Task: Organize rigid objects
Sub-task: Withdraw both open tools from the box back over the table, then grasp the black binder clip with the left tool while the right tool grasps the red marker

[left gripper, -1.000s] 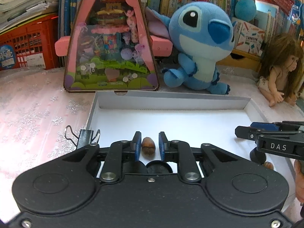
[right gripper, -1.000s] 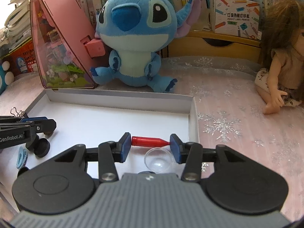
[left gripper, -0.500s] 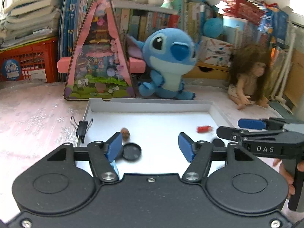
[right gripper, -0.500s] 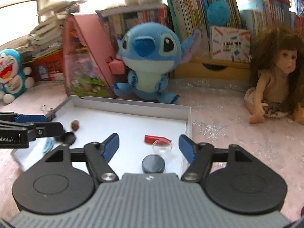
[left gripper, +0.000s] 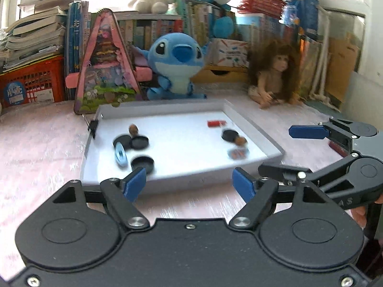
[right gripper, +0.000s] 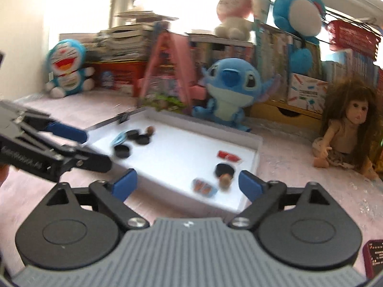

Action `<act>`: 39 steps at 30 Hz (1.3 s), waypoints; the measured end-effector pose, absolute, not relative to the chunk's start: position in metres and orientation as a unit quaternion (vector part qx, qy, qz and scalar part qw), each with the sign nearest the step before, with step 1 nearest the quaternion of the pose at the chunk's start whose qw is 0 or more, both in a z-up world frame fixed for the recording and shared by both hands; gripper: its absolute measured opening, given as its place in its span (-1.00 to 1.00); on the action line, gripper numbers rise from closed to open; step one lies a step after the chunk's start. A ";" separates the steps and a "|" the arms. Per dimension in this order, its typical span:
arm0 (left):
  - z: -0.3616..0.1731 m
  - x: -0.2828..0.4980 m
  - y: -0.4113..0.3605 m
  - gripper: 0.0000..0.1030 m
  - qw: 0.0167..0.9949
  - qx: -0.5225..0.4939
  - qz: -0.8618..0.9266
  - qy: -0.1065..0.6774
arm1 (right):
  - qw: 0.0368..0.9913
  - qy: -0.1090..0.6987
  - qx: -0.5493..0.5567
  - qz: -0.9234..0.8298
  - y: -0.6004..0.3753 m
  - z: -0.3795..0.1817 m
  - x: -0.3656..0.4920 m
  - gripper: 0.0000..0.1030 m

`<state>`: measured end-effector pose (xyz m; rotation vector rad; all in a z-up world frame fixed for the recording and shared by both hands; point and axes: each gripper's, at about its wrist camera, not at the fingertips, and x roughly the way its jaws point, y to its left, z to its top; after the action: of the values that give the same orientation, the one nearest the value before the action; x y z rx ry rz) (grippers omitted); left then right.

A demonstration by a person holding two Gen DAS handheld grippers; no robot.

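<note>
The left gripper [left gripper: 189,181] sits just in front of the near wall of the shallow white cardboard tray [left gripper: 191,179], and its blue jaws have just been opening; they stand wide with nothing between them. The right gripper [right gripper: 188,185] is at the tray's near right corner, and its jaws have also just been opening to a very wide gap, with nothing held. All the small hard things lie inside the tray. On the tray's left side are three flat black round caps [left gripper: 142,163], a pale blue plastic ring [left gripper: 120,154] and a small brown nut [left gripper: 133,128]. On its right side are a little orange and blue card-like piece [right gripper: 203,186], another brown nut [right gripper: 225,181] touching a black round cap [right gripper: 223,169], and behind them a small red plastic piece [right gripper: 228,156]. Past the tray's far wall sit a blue plush alien toy [left gripper: 176,69], a pink triangle-shaped toy box [left gripper: 105,69] and a brown-haired doll [left gripper: 275,74]. I think the sorting looks nearly done, so the big danger is a bump. Both grippers are close to the light tray, and a knock on its wall could slide it and mix the two piles. The nuts could roll. The two grippers are also near each other and could hit.
</note>
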<state>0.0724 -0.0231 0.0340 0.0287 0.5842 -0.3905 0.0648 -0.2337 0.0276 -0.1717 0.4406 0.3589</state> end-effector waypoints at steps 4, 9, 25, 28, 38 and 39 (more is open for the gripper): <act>0.025 0.048 -0.022 0.51 0.933 0.019 -0.206 0.293 | 0.949 0.225 -0.092 0.202 -0.232 0.017 0.036 0.93; 0.015 0.026 -0.020 0.51 0.928 0.027 -0.219 0.301 | 0.941 0.234 -0.103 0.221 -0.230 0.007 0.009 0.93; -0.009 0.004 -0.026 0.49 0.919 0.051 -0.227 0.319 | 0.936 0.265 -0.114 0.203 -0.223 -0.017 -0.005 0.93; -0.011 0.003 -0.025 0.49 0.920 0.055 -0.225 0.316 | 0.939 0.267 -0.112 0.186 -0.228 -0.018 -0.004 0.93; -0.013 0.010 -0.018 0.46 0.927 0.047 -0.195 0.316 | 0.945 0.275 -0.103 0.145 -0.237 -0.018 0.002 0.93; -0.012 0.011 -0.017 0.46 0.928 0.046 -0.192 0.317 | 0.945 0.275 -0.103 0.142 -0.237 -0.018 0.003 0.93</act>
<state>0.0111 -0.0172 -0.0124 0.0936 0.6494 -0.3940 0.0027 -0.2367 -0.0181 -0.2100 0.5603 0.2897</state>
